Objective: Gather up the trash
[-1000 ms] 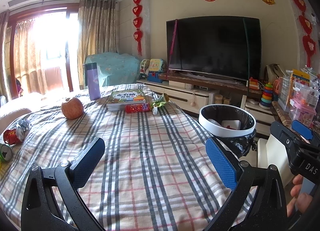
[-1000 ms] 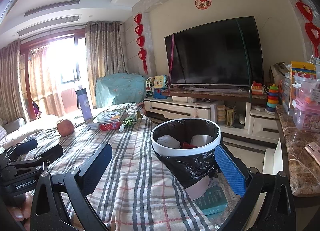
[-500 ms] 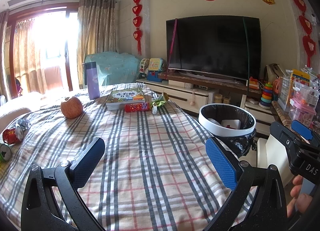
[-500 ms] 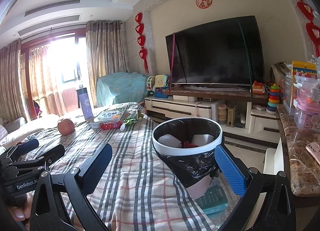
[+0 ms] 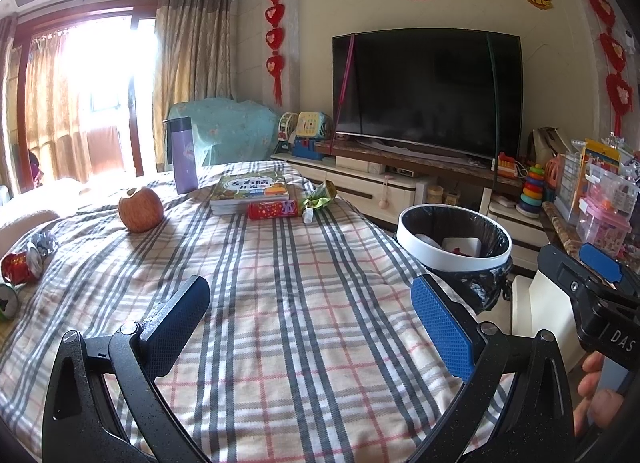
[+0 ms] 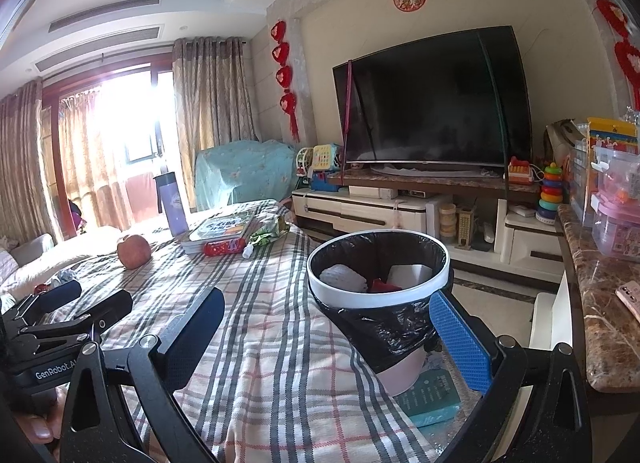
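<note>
One red apple (image 5: 140, 209), one tall purple flask (image 5: 183, 155), one stack of picture books (image 5: 249, 190), one red snack packet (image 5: 273, 210), one crumpled green wrapper (image 5: 318, 199), one white-rimmed, black-lined bin (image 5: 454, 241), two open tools.

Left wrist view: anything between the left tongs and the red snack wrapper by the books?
Nothing. In the left wrist view only bare plaid tablecloth runs from the open left tongs to the flat red snack wrapper; the apple sits off to the left.
</note>
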`<state>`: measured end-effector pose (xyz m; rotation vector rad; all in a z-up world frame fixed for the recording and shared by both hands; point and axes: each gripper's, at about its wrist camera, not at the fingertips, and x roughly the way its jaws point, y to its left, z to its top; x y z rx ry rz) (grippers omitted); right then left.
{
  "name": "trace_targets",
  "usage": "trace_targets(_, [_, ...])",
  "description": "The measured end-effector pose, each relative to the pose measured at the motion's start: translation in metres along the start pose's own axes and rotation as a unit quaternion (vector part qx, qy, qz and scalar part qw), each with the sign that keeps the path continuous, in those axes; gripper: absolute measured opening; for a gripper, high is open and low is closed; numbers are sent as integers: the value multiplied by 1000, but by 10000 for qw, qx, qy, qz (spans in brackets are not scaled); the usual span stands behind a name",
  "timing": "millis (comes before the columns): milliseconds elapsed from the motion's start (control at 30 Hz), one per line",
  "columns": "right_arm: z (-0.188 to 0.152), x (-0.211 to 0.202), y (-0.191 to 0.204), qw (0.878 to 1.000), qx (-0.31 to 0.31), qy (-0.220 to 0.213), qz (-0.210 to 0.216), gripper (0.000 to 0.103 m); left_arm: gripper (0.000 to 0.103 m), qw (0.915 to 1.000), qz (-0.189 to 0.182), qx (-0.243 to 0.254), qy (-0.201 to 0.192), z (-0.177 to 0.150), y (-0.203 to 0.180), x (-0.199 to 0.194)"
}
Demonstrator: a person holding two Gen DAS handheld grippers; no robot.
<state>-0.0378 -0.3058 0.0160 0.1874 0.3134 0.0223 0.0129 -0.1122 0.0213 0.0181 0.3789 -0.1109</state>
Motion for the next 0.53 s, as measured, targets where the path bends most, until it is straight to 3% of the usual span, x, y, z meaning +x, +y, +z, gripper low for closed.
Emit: trace_targets(533, [4,8,1,9999,39,110,92,103,103,10000,-39,-77,46,-1,0,4])
